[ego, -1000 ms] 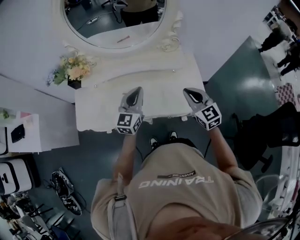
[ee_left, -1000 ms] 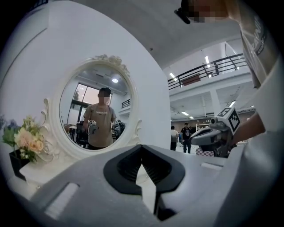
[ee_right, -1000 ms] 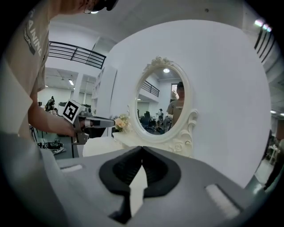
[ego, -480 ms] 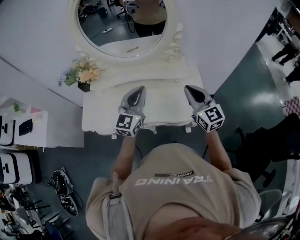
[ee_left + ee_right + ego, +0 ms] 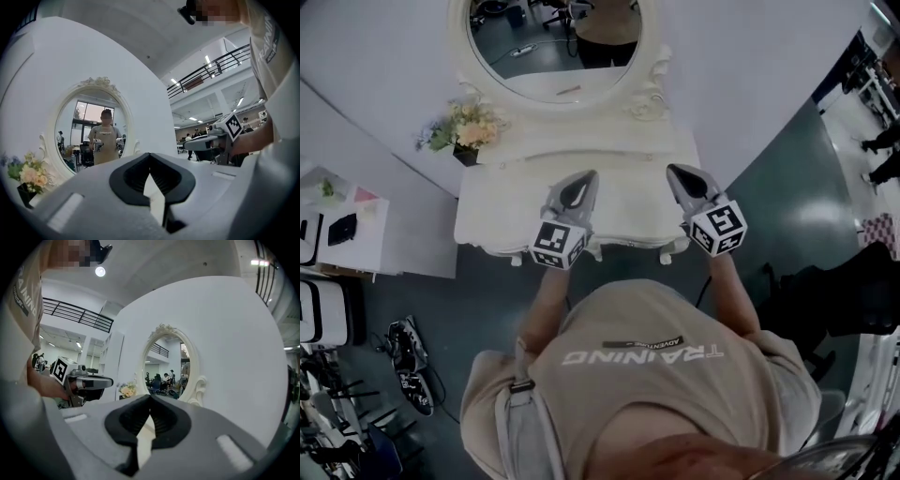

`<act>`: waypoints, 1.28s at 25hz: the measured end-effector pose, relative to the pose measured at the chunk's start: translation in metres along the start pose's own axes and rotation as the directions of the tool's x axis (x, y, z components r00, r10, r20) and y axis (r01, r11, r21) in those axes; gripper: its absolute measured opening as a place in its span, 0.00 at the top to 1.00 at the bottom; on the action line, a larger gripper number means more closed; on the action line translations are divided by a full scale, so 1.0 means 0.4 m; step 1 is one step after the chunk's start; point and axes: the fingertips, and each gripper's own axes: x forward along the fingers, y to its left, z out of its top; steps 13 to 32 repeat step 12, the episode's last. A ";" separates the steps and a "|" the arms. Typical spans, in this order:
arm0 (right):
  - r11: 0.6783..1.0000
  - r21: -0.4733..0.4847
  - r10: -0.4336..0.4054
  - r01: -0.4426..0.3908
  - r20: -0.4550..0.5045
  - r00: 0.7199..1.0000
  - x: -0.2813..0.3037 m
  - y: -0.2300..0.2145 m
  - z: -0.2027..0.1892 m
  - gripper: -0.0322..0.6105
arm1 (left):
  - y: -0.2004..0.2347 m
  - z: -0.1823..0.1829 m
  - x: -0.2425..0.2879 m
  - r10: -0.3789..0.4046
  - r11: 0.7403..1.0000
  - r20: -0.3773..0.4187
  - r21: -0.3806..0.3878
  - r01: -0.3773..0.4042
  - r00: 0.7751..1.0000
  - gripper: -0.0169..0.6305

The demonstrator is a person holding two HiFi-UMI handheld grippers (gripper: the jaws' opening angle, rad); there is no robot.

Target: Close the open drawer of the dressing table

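Dressing table (image 5: 628, 199), white, ornately carved

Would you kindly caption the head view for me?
Left gripper and right gripper, both shut and empty, poised over the dressing table below its mirror.

This was a big open lab hall: a white partition (image 5: 750, 56) backed the dressing table (image 5: 628, 202) at 12 o'clock, a railed mezzanine (image 5: 206, 70) ran overhead, and a black chair (image 5: 848, 291) stood at 3 o'clock.
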 end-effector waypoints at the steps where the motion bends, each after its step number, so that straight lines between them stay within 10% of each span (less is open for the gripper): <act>1: 1.000 -0.001 0.002 -0.002 -0.009 1.000 -0.005 -0.004 -0.004 0.95 | 0.003 0.002 0.000 0.004 1.000 0.000 -0.002 -0.004 1.000 0.97; 32: 0.999 0.024 -0.027 0.027 0.015 1.000 -0.016 -0.007 -0.012 0.95 | -0.026 0.018 -0.016 -0.024 1.000 0.029 -0.008 0.025 0.999 0.97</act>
